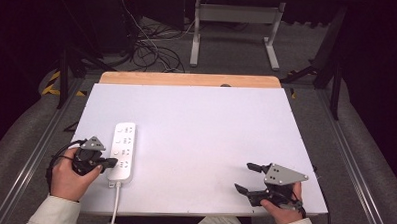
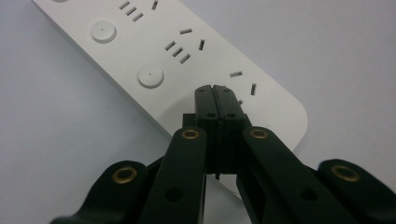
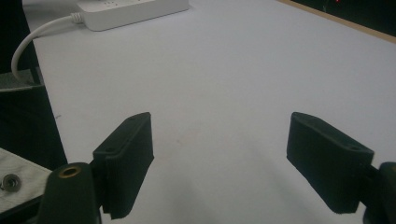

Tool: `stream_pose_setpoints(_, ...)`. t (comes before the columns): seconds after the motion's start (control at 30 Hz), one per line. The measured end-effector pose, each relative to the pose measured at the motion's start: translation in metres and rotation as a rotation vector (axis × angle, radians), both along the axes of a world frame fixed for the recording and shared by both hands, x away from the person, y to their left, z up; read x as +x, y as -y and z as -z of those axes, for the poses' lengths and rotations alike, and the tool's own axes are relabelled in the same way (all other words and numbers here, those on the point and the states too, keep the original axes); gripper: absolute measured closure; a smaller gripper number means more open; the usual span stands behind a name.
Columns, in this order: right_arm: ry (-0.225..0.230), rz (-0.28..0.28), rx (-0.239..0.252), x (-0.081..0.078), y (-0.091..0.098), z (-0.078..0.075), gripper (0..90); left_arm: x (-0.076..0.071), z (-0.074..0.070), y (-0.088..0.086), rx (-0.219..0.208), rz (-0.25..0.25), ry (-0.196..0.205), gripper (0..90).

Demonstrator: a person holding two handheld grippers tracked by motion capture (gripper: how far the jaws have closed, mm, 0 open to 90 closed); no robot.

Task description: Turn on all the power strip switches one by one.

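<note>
Table: a white tabletop with a wooden strip along its far edge; dark floor and cables lie beyond it.
Power strip: a white power strip lies flat near the table's left front, running front to back. In the left gripper view it shows round buttons and rows of socket slots; its far end is cut off by the top of that view.
Cord: a white cord leaves the near end of the power strip and drops off the table's front edge. In the right gripper view it curves down past the table's edge.
Left gripper: the left gripper is held in the left hand just beside the power strip, tips over its near end. In its own view the jaws are pressed together with nothing between them, above the strip's last sockets; whether the tips touch the strip is hard to make out.
Right gripper: the right gripper is held in the right hand at the table's right front, well apart from the power strip. In its own view the jaws stand wide apart over bare tabletop, empty.
Person: pale sleeves enter from the bottom, cut off by the frame.
</note>
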State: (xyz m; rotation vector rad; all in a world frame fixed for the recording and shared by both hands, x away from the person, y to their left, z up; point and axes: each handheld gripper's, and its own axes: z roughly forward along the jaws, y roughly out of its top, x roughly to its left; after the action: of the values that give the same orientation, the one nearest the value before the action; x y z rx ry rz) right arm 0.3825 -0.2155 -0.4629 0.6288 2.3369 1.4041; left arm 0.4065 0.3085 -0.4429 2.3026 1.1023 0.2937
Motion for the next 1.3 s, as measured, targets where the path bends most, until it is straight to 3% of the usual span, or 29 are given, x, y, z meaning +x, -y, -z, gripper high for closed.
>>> stream_pose_setpoints(0.6, -0.001, -0.001, -0.006, -0.0008, -0.0003, -0.0002, 23.1, -0.0003, 0.0033, -0.0013, -0.012, -0.009, 0.013, 90.0)
stream_pose_setpoints(0.9, 0.0, -0.002, -0.001, -0.0013, -0.0001, -0.0005, 23.1, -0.0034, 0.0052, 0.0015, 0.009, -0.02, 0.037, 90.0)
stream_pose_setpoints(1.3, 0.004, -0.008, -0.003, -0.0023, -0.0008, -0.001, 23.1, -0.0061, 0.008, 0.0015, -0.011, -0.046, 0.041, 90.0)
